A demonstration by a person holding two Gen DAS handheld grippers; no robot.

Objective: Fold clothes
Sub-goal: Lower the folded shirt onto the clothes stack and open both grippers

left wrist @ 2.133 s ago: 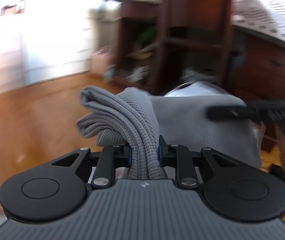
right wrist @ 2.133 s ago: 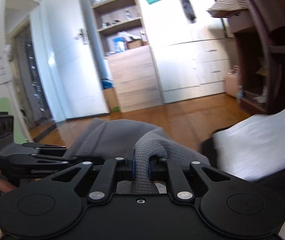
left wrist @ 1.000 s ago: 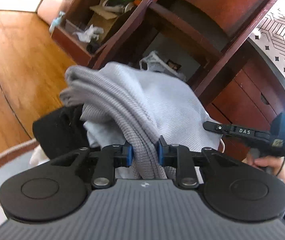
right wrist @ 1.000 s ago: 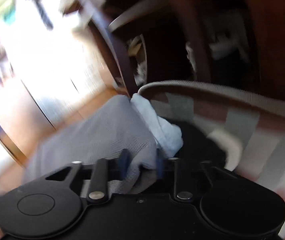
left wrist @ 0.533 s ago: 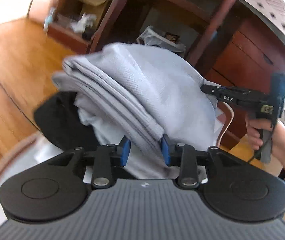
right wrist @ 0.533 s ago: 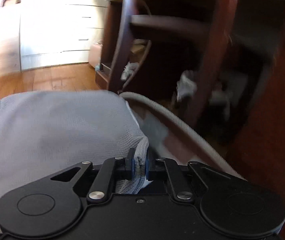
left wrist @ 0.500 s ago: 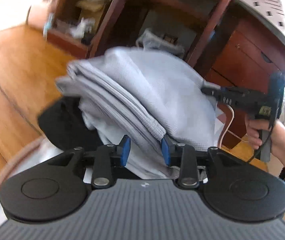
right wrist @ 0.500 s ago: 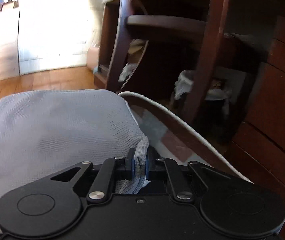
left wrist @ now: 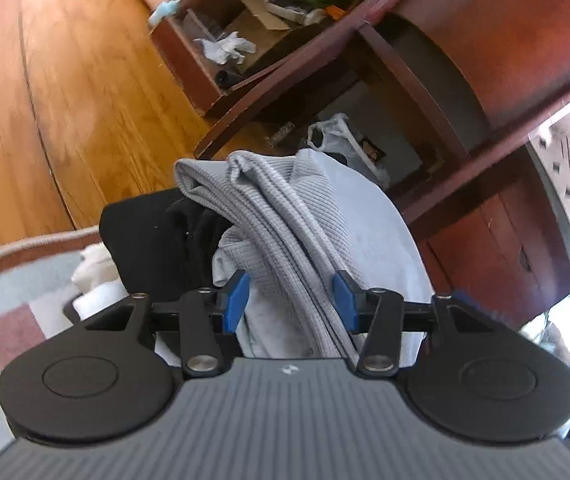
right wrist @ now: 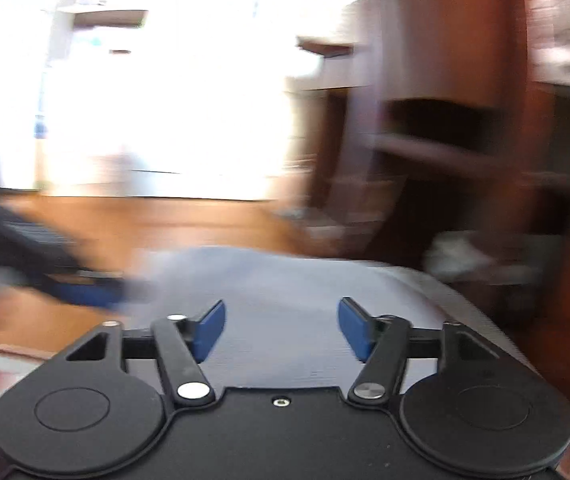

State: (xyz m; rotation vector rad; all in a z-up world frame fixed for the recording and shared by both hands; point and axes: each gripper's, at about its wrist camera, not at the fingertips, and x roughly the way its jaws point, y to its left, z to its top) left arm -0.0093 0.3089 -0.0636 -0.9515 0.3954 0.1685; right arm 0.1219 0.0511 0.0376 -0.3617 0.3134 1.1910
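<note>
A folded grey knit garment point(left wrist: 317, 216) lies on top of a black garment point(left wrist: 157, 236) on the rug. Its thick folded edge runs between the blue pads of my left gripper point(left wrist: 289, 296). Those jaws are opening, and the left pad stands off the cloth. In the blurred right wrist view the same grey garment point(right wrist: 285, 280) spreads flat ahead of my right gripper point(right wrist: 281, 324). The right jaws are opening wide with nothing clamped between them. My left gripper point(right wrist: 25, 252) shows as a dark blur at the left.
Dark red wooden furniture point(left wrist: 505, 20) with cluttered shelves stands close behind the pile, and a white plastic bag point(left wrist: 337, 136) sits under it. Wooden floor point(left wrist: 65, 80) stretches to the left. A pale garment point(left wrist: 97, 276) lies on the striped rug point(left wrist: 5, 300).
The left jaws have spread apart off the grey fold they were clamping. The right gripper has let go of the garment's corner, opened wide and swung away, blurring its view.
</note>
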